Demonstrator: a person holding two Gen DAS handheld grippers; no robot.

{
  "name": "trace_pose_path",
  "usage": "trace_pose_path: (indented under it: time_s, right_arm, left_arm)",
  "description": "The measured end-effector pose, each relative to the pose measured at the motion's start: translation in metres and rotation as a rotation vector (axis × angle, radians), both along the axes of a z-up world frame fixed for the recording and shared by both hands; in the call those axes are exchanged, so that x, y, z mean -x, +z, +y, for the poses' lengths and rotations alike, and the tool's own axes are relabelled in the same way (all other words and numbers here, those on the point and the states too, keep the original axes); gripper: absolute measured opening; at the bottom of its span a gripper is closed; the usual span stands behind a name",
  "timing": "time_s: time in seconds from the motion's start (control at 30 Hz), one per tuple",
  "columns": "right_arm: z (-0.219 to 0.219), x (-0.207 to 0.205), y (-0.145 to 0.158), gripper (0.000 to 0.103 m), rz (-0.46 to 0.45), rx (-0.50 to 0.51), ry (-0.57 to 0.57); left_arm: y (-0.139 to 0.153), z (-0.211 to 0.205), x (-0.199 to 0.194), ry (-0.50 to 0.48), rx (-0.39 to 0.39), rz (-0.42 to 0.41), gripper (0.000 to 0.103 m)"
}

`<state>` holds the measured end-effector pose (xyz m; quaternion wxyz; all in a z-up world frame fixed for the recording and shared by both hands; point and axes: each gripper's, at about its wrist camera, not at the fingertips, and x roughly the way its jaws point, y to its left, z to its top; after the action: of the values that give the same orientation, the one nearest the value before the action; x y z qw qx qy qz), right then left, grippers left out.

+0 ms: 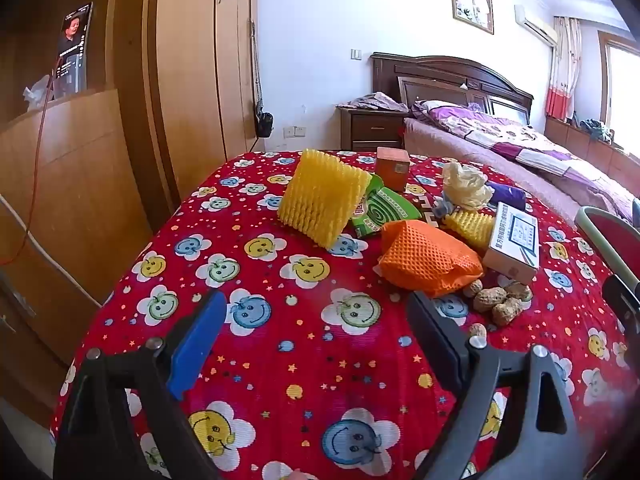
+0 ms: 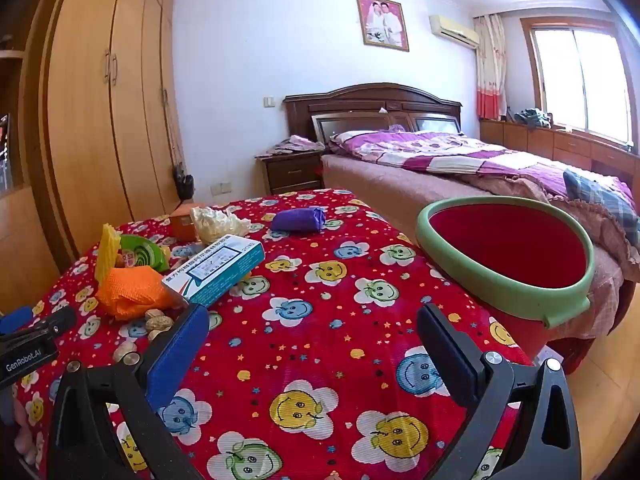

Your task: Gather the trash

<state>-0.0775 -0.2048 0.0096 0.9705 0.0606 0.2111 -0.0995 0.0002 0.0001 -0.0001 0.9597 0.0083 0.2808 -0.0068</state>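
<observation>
Trash lies in a heap on a table with a red smiley-flower cloth [image 1: 280, 320]: a yellow foam net [image 1: 322, 196], a green wrapper [image 1: 384, 210], an orange foam net [image 1: 428, 258], a white and teal carton [image 1: 514, 246], peanuts [image 1: 500, 300], a crumpled pale bag [image 1: 466, 186], a purple wad [image 1: 510, 196] and a small orange box [image 1: 393, 167]. A red bin with a green rim [image 2: 504, 256] stands at the table's right edge. My left gripper [image 1: 316, 312] is open, short of the orange net. My right gripper [image 2: 312, 328] is open over bare cloth, right of the carton [image 2: 216, 272].
A wooden wardrobe [image 2: 108, 120] stands left of the table. A bed with a purple quilt [image 2: 460, 152] and a dark nightstand [image 2: 292, 172] lie beyond it. A wooden cabinet [image 1: 60, 184] with a phone [image 1: 74, 52] on top is at the left.
</observation>
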Motion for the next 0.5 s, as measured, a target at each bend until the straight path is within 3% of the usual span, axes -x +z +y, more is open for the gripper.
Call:
trace_pose_path:
  time_s: [0.5]
  right_arm:
    - [0.0000,-0.0003,-0.0005,0.103,-0.002,-0.001,0.000]
  left_arm:
    - [0.0000,0.0005,0.0001,0.001,0.010,0.001,0.091]
